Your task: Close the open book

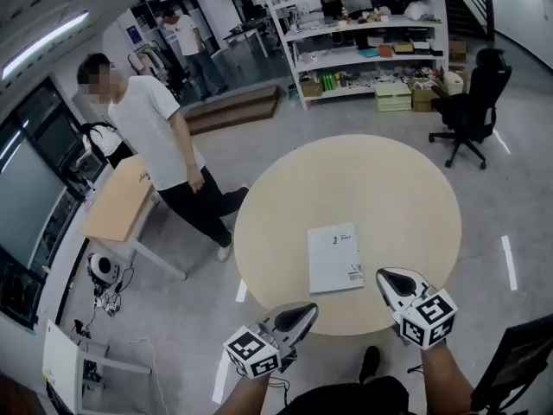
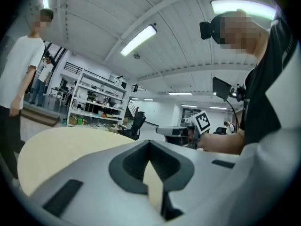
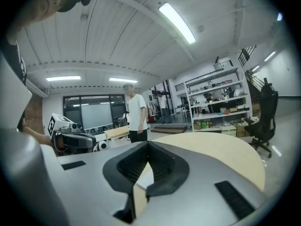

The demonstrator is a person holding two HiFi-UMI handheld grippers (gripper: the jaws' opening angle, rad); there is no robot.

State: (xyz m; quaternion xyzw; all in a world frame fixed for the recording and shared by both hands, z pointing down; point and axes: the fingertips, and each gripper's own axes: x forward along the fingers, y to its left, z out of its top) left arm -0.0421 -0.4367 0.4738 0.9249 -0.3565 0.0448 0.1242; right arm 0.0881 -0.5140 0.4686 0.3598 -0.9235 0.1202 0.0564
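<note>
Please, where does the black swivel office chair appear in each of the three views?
Head view: black swivel office chair at upper right, right of the white metal shelving rack.
Left gripper view: chair small, centre-left, right of the rack.
Right gripper view: chair at far right edge, right of the rack.
Shared landmark: the rack.

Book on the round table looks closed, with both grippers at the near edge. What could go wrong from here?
1. The right gripper, jaws shut and empty, has its tip close to the book; a sideways swing could shove it askew.
2. Nothing rests on the cover, so it might spring back open. The left gripper, also shut, is not touching it.
3. A person stands near the left side of the table; a wide arm move that way could hit them.
</note>
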